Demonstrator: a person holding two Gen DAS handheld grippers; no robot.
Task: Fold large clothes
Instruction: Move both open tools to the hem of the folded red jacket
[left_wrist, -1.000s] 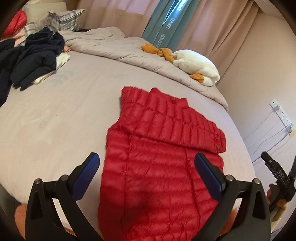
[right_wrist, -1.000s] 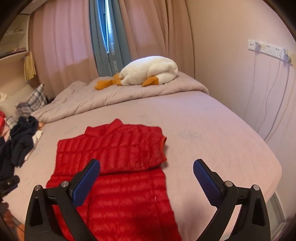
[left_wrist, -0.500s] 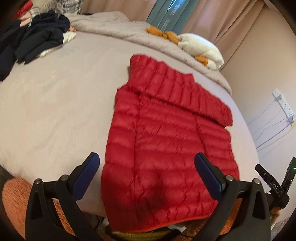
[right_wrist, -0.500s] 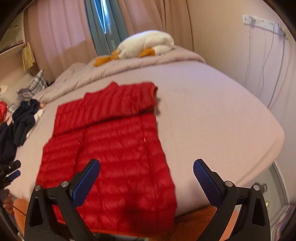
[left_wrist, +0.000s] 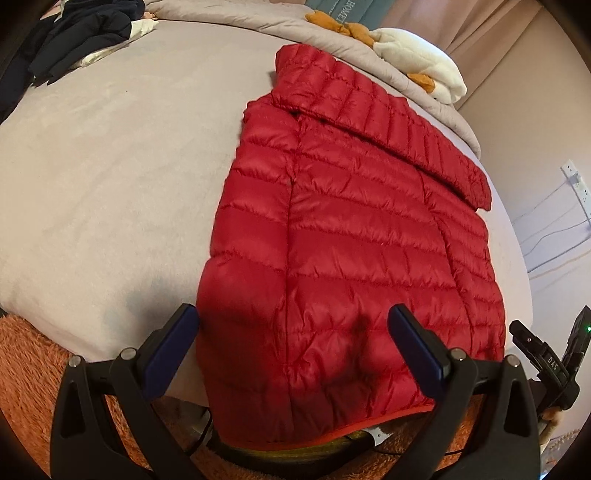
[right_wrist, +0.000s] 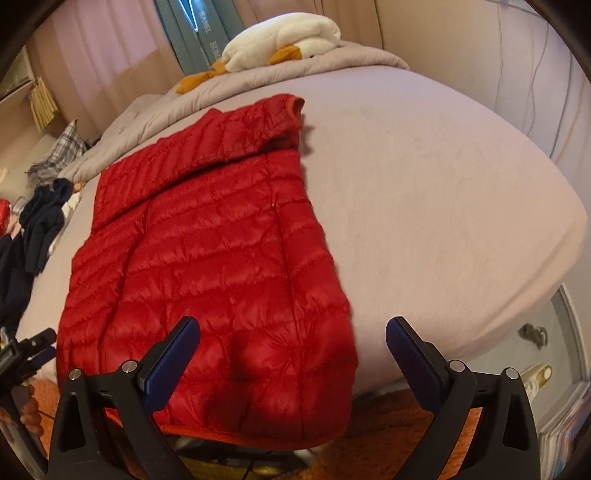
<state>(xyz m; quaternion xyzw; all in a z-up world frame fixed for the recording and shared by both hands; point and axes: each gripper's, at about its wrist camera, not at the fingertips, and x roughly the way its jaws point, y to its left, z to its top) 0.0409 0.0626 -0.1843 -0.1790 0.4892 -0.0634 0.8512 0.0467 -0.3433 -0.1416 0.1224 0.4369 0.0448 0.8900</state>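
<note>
Left wrist view
My left fingers (left_wrist: 291, 347): I am holding them spread wide and released, gripping nothing, hovering over the hem end of the red down jacket (left_wrist: 354, 236) so each pad can come down on either side of its near left corner.
Jacket placement: it is lying flat on the bed (left_wrist: 103, 177), collar end pointing toward 12 o'clock and hem hanging slightly over the bed edge at 6 o'clock; a sleeve is lying folded across the top, which I judge leaves the bottom-up fold as the next step.
Right gripper (left_wrist: 546, 362): it is showing at 4 o'clock, just off the jacket's right hem corner.
Surroundings: dark clothes (left_wrist: 74, 33) are piling at 10 o'clock, the plush duck (left_wrist: 417, 66) is resting at 1 o'clock, both well apart from my work.
Change: I am coming lower and closer than half a second ago; the hem is now filling the space between my pads.

Right wrist view
My right fingers (right_wrist: 291, 350): they are likewise gaping open and empty, hanging over the right hem corner.
Jacket (right_wrist: 207, 266): it is spreading from 6 o'clock toward 11 o'clock, its folded sleeve cuff ending at 12 o'clock.
Left gripper (right_wrist: 26, 350): it is waiting at 9 o'clock.
Change: the jacket is looming larger than a second ago, as I am descending toward its hem.
</note>
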